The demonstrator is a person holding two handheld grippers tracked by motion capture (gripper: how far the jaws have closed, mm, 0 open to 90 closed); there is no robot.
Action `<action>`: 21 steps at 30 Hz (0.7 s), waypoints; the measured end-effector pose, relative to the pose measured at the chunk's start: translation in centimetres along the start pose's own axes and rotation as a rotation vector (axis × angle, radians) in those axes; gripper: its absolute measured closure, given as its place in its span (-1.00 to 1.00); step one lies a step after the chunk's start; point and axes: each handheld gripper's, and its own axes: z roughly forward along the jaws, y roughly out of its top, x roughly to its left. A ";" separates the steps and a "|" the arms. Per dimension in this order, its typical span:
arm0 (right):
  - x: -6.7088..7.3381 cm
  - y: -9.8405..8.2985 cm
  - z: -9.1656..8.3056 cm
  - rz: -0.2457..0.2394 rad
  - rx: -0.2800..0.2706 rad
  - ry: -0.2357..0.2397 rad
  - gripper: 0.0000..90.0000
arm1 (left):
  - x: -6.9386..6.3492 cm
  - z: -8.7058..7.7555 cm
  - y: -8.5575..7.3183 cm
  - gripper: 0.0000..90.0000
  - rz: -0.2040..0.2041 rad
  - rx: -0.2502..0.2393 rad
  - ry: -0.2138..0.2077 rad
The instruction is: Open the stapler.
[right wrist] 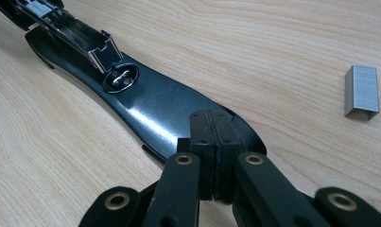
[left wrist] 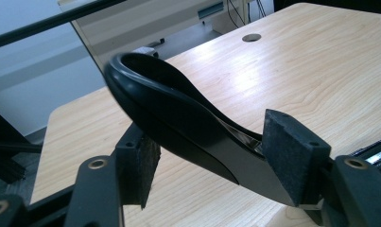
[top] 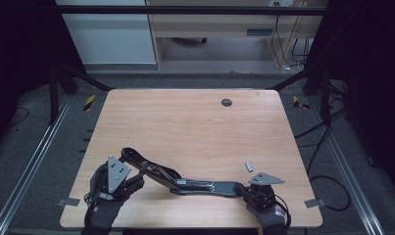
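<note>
Holding the opened stapler (top: 185, 180) flat near the surface (top: 195, 127) front edge: left hand-held gripper (left wrist: 216, 156) clamped on the raised top arm; right hand-held gripper (right wrist: 212, 142), jaws together, pins the base tip. Risk, est.: glossy curved black plastic may slip from the pads; exposed metal magazine could snap shut; staple strip (right wrist: 362, 91) lies apart, to the right.

A light wood table (top: 195, 122) with rounded corners carries 2 things. A black stapler (top: 185, 183), swung wide open, has its base flat on the wood near the front edge, its top arm angled up toward the left. A small grey strip of staples (top: 249, 166) lies just beyond its right end. A dark round hole (top: 226, 102) sits near the far edge.
</note>
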 end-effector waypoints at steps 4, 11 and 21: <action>0.0 0.0 0.0 -0.001 0.000 0.000 0.99 | 0.1 -0.6 0.1 -0.22 0.003 0.007 -0.003; 0.0 0.0 0.0 -0.002 0.000 0.001 0.98 | 0.1 -1.5 -0.3 -0.23 0.013 0.017 -0.015; 0.1 0.0 0.0 -0.002 0.004 -0.002 0.97 | 0.6 -1.6 -2.5 -0.21 0.011 0.074 -0.006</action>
